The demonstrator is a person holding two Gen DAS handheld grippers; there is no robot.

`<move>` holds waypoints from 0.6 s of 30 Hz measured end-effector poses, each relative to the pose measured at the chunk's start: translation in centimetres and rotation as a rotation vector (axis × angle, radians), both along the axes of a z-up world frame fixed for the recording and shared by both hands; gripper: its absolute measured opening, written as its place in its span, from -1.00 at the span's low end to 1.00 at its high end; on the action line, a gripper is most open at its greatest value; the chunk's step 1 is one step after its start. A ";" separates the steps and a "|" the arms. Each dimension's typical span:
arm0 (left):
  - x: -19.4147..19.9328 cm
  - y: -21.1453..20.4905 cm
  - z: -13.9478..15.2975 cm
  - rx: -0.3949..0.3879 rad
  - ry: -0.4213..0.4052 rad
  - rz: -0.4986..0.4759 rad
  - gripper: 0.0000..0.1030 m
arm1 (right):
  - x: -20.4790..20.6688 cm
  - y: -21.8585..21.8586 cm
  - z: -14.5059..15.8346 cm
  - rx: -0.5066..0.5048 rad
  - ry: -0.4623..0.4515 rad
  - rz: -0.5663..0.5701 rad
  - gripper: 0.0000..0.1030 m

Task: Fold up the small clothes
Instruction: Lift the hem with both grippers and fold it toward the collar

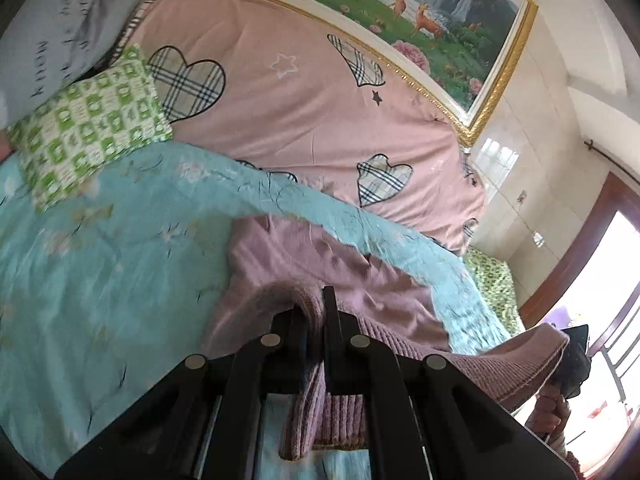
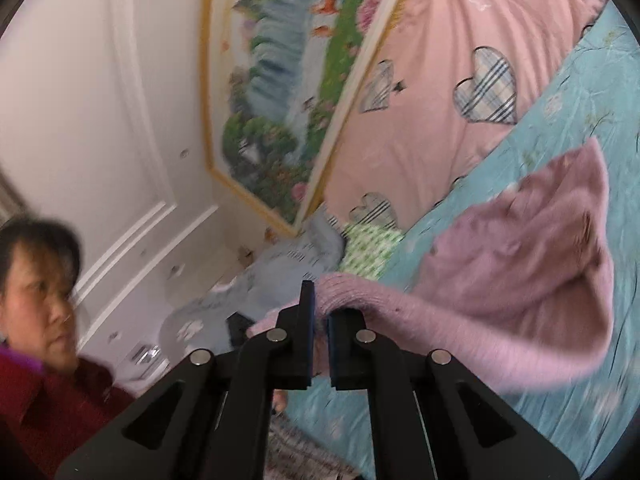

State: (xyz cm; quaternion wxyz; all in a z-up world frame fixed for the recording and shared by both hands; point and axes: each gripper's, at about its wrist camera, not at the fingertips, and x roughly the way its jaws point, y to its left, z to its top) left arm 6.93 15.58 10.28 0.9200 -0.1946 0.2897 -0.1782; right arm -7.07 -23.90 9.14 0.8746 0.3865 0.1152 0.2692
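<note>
A small pink knitted sweater [image 1: 344, 280] hangs lifted above the turquoise bedspread [image 1: 100, 260]. My left gripper [image 1: 316, 304] is shut on its ribbed hem, which drapes down between the black fingers. The hem stretches to the right, where my right gripper [image 1: 576, 356] shows as a dark shape pinching its far corner. In the right wrist view my right gripper [image 2: 320, 312] is shut on the fuzzy pink sweater [image 2: 520, 264], whose body billows out to the right over the bedspread [image 2: 560, 120].
A pink quilt with plaid hearts [image 1: 304, 112] lies against the wall under a gold-framed landscape painting [image 1: 400, 4]. A green checked pillow [image 1: 88, 120] and a grey pillow [image 1: 52, 44] sit at the left. A person in a red top [image 2: 60, 400] stands beside the bed. A window [image 1: 600, 320] is on the right.
</note>
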 end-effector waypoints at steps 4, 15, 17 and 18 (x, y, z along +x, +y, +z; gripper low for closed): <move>7.4 -2.0 -0.1 0.047 0.010 0.026 -0.94 | 5.8 -3.9 0.0 0.006 0.077 -0.115 -0.88; 24.5 -6.4 -7.6 0.185 0.200 0.074 -0.94 | 18.1 -11.8 -5.4 0.005 0.394 -0.388 -0.87; 26.4 -7.0 -9.2 0.214 0.223 0.071 -0.94 | 19.5 -13.0 -6.5 -0.026 0.454 -0.436 -0.87; 27.2 -7.1 -10.0 0.225 0.236 0.072 -0.93 | 20.0 -13.3 -7.0 -0.031 0.474 -0.448 -0.87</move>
